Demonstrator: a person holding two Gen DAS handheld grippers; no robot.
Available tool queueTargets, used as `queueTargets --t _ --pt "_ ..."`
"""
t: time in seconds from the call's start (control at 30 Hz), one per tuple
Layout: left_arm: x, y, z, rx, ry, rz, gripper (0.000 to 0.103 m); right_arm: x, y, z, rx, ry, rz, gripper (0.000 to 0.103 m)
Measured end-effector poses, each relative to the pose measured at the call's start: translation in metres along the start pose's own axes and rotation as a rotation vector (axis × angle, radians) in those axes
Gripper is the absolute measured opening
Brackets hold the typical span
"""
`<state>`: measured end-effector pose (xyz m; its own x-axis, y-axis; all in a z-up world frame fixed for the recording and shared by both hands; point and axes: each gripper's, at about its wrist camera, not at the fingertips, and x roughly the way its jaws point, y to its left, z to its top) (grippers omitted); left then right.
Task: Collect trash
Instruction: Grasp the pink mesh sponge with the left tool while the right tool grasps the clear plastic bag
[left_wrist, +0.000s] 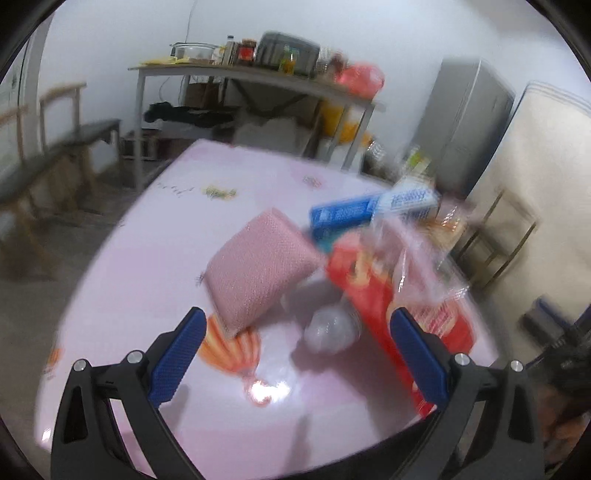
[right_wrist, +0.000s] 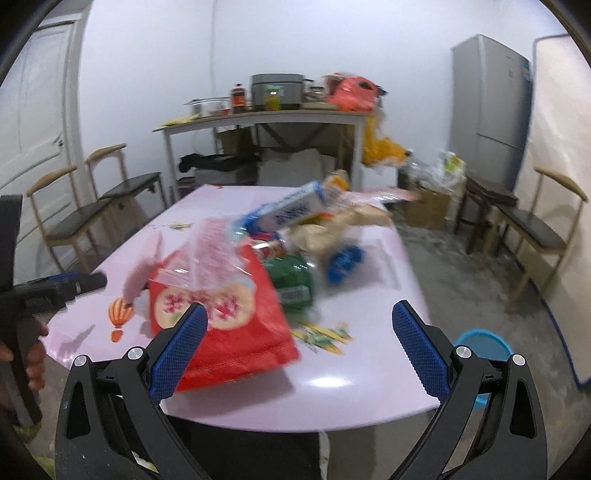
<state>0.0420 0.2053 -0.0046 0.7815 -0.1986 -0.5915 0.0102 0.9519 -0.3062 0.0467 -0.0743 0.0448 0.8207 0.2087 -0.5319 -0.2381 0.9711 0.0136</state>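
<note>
A pile of trash lies on the pink table (left_wrist: 155, 236) (right_wrist: 376, 354). In the left wrist view I see a pink padded pouch (left_wrist: 255, 266), a red snack bag (left_wrist: 384, 291), a crumpled clear bag (left_wrist: 330, 330), a clear wrapper (left_wrist: 417, 254) and a blue-and-white carton (left_wrist: 373, 210). The right wrist view shows the red snack bag (right_wrist: 236, 332), a green packet (right_wrist: 291, 277), the carton (right_wrist: 291, 210), a beige bag (right_wrist: 332, 225) and a blue wrapper (right_wrist: 343, 262). My left gripper (left_wrist: 297, 319) is open over the table, empty. My right gripper (right_wrist: 299, 314) is open and empty near the front edge.
A cluttered side table (right_wrist: 266, 118) stands by the back wall. A grey fridge (right_wrist: 487, 107) is at the right. Chairs stand at the left (right_wrist: 85, 214) and right (right_wrist: 535, 229). A blue bin (right_wrist: 480, 343) sits on the floor beside the table.
</note>
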Motion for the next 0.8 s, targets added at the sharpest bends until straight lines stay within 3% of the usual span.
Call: queueTargets --t 0.23,0.4,0.67,0.8 --pt "0.022 0.007 0.025 0.113 -0.008 -0.019 0.097 0.025 0.010 0.011 0.008 0.024 0.048 0.096" --pt "0.055 0.001 0.026 0.280 0.039 0.052 0.096 0.039 0.013 0.017 -0.004 0.042 0.052 0.095" --pt "0.094 -0.003 0.023 0.424 0.112 0.091 0.087 0.050 0.014 0.020 0.004 0.057 0.046 0.095" --pt "0.107 -0.009 0.019 0.507 0.135 0.159 0.071 0.054 0.017 0.022 0.002 0.066 0.055 0.095"
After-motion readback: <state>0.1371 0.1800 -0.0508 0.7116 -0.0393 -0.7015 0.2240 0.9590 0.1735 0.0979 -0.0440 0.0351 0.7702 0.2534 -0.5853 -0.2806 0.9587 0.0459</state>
